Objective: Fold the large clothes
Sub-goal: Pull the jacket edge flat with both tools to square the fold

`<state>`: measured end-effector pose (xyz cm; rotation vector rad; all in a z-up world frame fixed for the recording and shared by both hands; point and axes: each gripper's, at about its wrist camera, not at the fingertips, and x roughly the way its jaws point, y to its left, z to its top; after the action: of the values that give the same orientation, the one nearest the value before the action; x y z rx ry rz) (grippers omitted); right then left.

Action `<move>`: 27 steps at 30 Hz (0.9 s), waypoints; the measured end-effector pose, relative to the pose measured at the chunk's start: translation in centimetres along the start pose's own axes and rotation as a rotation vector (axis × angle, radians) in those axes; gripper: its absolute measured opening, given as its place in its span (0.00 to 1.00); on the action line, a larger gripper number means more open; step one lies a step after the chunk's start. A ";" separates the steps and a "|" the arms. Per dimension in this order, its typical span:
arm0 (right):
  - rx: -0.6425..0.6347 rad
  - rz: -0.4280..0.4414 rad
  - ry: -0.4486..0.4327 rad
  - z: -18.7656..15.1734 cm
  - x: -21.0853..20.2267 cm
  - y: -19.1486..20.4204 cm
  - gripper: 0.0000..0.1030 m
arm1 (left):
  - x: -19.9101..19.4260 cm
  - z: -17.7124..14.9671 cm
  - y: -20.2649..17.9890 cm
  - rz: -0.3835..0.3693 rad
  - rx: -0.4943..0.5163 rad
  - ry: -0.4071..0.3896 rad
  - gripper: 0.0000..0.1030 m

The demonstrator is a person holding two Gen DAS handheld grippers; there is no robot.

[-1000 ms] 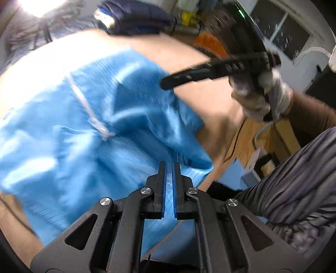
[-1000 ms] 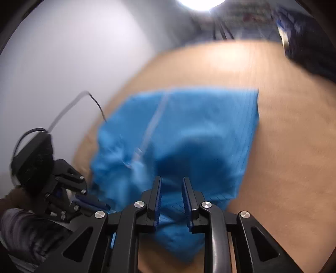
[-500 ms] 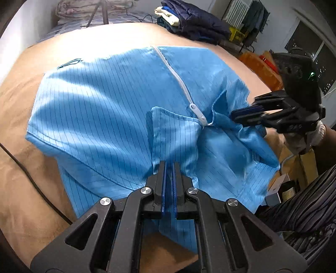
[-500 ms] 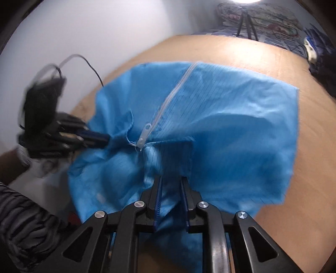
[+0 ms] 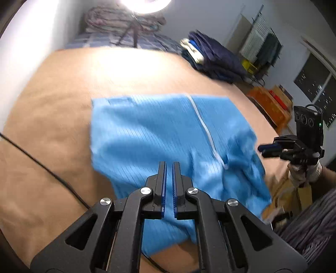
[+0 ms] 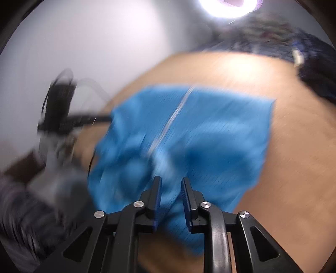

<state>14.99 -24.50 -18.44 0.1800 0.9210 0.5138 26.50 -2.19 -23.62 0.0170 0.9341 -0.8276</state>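
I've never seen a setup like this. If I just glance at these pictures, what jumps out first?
A bright blue garment with a white zipper lies crumpled across the middle of a tan surface. Black two-fingered tools frame it: the left gripper in the foreground is shut, and the right gripper has its jaws opening just above the cloth. A glaring lamp shines at the top, with a pile of dark folded clothes at the far right.

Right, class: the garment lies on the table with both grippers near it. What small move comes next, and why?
Probably bring the right gripper in to pinch the rumpled near edge of the garment. Its jaws are opening with no cloth clamped, it hangs just off that edge, and the near end is bunched while the far end lies flat.
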 end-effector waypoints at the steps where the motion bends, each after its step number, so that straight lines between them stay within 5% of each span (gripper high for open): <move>1: 0.011 -0.017 -0.023 0.8 0.0 -0.5 0.24 | 0.1 0.9 0.4 0.003 -0.006 -0.010 0.02; 6: -0.022 -0.168 -0.032 4.0 2.9 -2.0 0.25 | 2.9 3.4 1.9 0.072 0.023 0.027 0.02; 11: -0.007 -0.231 0.082 1.1 5.5 -3.9 0.22 | 7.4 1.1 4.3 0.093 -0.015 0.131 0.02; 15: -0.004 -0.195 0.104 1.1 4.3 -3.8 0.23 | 7.2 1.2 4.8 0.087 -0.013 0.126 0.02; 20: -0.017 -0.124 -0.036 5.3 1.0 -2.7 0.24 | 4.6 4.9 4.0 0.066 0.014 0.051 0.02; 27: -0.036 -0.122 -0.004 11.3 6.3 -2.9 0.24 | 8.1 9.7 1.9 0.037 0.091 0.075 0.02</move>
<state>28.11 -23.12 -17.14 0.0919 0.9124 0.4166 37.10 -9.33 -24.01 0.1442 0.9631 -0.8393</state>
